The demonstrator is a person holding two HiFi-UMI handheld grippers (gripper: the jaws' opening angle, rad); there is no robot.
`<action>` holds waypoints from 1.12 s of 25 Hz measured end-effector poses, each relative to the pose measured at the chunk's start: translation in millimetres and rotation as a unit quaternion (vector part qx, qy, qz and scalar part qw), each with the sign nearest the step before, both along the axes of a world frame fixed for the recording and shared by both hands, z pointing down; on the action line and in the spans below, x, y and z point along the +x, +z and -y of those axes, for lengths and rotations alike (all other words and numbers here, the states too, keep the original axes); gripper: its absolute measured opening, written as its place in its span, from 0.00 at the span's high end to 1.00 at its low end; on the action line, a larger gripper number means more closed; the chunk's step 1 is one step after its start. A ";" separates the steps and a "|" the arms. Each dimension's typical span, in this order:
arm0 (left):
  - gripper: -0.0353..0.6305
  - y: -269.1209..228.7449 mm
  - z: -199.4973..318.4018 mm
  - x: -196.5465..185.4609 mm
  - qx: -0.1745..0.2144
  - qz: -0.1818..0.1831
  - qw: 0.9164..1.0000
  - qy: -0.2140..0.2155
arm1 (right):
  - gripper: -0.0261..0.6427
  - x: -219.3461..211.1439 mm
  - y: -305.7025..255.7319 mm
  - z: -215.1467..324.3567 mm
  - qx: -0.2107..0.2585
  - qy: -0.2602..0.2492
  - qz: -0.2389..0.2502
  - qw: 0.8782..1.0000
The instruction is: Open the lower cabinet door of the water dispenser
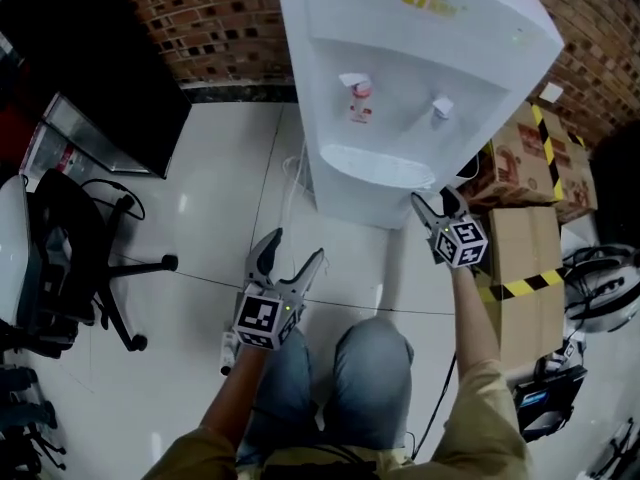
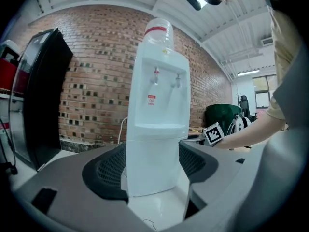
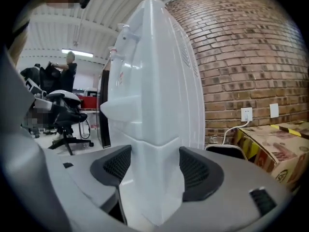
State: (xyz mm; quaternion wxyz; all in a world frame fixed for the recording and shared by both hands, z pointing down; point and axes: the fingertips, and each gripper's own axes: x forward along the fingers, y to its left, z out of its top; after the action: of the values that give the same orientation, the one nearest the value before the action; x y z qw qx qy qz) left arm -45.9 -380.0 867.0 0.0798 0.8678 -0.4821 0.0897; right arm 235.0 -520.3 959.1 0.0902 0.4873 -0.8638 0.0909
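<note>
The white water dispenser (image 1: 400,68) stands against the brick wall (image 1: 210,18). Its lower cabinet door (image 2: 152,163) is the plain front panel under the tap recess, and it looks shut in the left gripper view.

Writing-wise there's not much to read. There's a yellow logo (image 1: 430,0) on top of the dispenser, too smeared to make out. A small red-and-white sticker (image 1: 360,98) sits by the left tap, its print too tiny to read. The bottle (image 2: 158,30) on top has a red band. The cardboard boxes (image 1: 525,248) just right of the dispenser carry yellow-and-black hazard tape (image 1: 520,286) and some reddish print, also unreadable.

The left gripper (image 1: 295,246) hangs in front of the dispenser, a bit apart from it, with its jaws spread wide and nothing in them. The right gripper (image 1: 436,200) is right up at the dispenser's lower right corner. Its jaws are apart and frame that corner edge, with the pads not squeezing anything.

An office chair (image 1: 70,258) stands well off to the dispenser's left.
</note>
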 end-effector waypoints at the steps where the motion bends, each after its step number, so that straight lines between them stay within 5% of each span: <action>1: 0.45 0.9 -2.5 -1.6 -0.003 -0.001 1.000 -0.002 | 0.44 0.0 -0.9 1.6 -0.002 0.000 0.004 1.000; 16: 0.45 -6.0 -18.6 -10.8 0.006 0.008 1.000 -0.001 | 0.57 -2.0 -2.4 -16.8 -0.028 -0.011 0.017 0.999; 28: 0.45 -0.7 -9.4 -2.9 0.005 -0.002 1.000 0.005 | 0.69 -21.2 -0.8 -88.2 -0.039 -0.121 -0.050 0.991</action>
State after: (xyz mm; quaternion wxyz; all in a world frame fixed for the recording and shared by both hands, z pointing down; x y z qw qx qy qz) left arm -48.8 -370.6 866.3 0.0758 0.8707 -0.4782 0.0864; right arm 213.8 -432.2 958.3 0.1621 0.3790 -0.9068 0.0881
